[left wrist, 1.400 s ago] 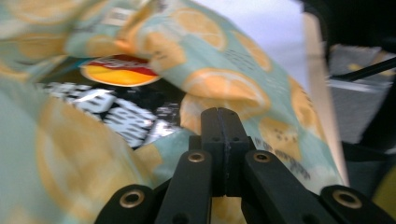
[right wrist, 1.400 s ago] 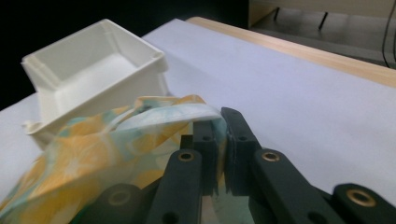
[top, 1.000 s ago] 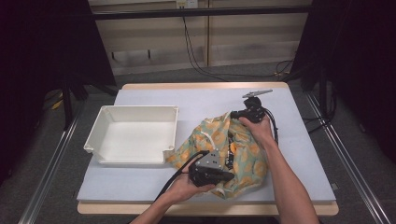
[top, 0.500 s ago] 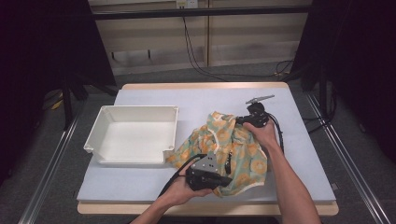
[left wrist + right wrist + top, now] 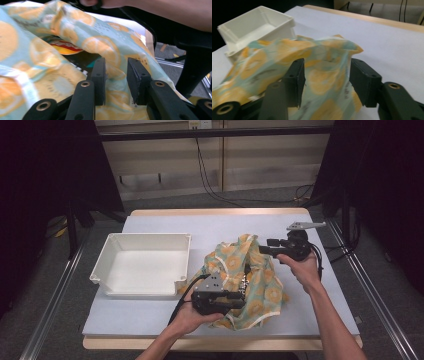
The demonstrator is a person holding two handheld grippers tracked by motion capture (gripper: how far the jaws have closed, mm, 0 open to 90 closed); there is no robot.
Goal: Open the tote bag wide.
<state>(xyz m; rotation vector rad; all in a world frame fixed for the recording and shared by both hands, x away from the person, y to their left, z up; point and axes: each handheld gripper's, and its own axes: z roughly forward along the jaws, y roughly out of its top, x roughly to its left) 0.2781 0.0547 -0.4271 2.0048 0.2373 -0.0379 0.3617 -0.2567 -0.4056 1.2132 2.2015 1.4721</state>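
Counting, we see one cloth bag [image 5: 250, 280] mid-table beside one white bin [image 5: 142, 265], and two grippers: left [image 5: 116, 80] and right [image 5: 325, 80], both just opened, cloth loose between the jaws.

On the tabletop [image 5: 150, 320] we find a tray [image 5: 142, 265] at the left and a cloth bag [image 5: 250, 280] just right of it, near the middle, its left edge close beside the tray's right wall. Our left tongs [image 5: 240, 296] sit at the near side of the bag, pointing right over it, with a fold of the bag [image 5: 113, 72] between the jaws. Our right tongs [image 5: 264, 249] are at the bag's far right corner, pointing left, the bag's upper edge [image 5: 324, 75] between their jaws. Something lies inside the bag [image 5: 62, 47], under its top layer. Behind the tabletop, cables [image 5: 210, 175] run across the floor
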